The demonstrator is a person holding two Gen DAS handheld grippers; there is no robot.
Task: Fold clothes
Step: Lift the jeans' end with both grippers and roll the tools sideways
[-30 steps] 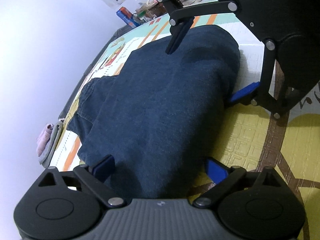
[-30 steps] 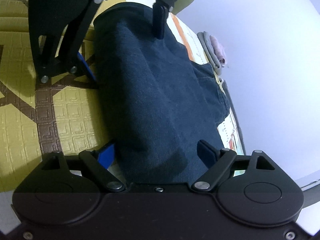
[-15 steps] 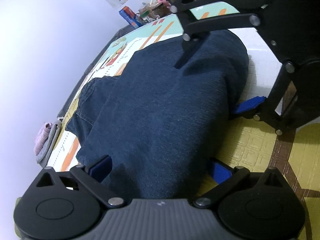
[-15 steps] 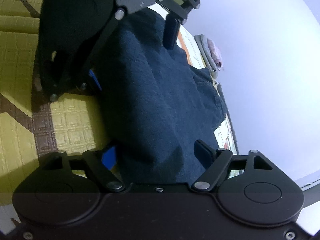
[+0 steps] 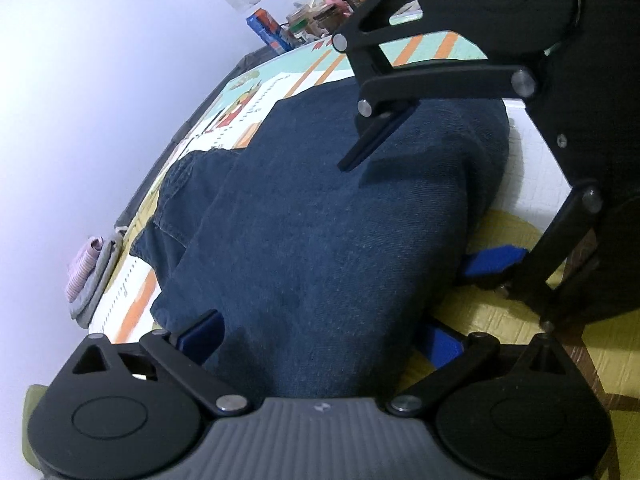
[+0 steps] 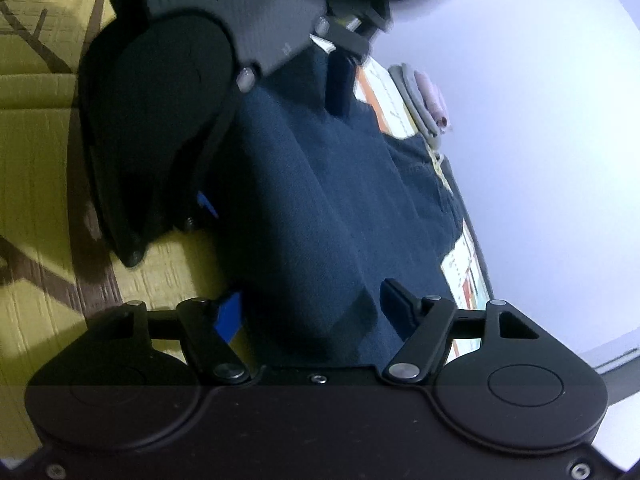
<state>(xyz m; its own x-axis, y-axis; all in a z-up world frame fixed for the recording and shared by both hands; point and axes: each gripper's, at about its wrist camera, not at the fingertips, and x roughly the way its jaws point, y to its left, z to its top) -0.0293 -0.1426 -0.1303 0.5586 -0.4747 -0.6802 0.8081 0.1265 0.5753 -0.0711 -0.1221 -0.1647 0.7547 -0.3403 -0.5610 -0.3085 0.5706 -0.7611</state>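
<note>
Dark blue jeans [image 5: 320,220] lie folded in a thick bundle on a patterned play mat [image 5: 500,320]. My left gripper [image 5: 320,338] is open, its blue-padded fingers set wide on either side of the bundle's near end. Facing it, my right gripper [image 5: 432,200] is also open across the far end, one finger on top of the denim and one low beside it on the mat. In the right wrist view the jeans [image 6: 320,208] fill the gap of the right gripper [image 6: 316,312], and the left gripper [image 6: 272,144] looms close at the upper left.
A small stack of folded grey and pink cloths [image 5: 86,280] sits at the mat's edge by the white wall, and shows again as folded cloths [image 6: 424,100]. Boxes and bottles [image 5: 312,20] crowd the far end. Yellow mat [image 6: 40,160] lies beside the jeans.
The two grippers have drawn closer together along the jeans; each looms larger in the other's view. Their fingers keep the same wide spacing.
</note>
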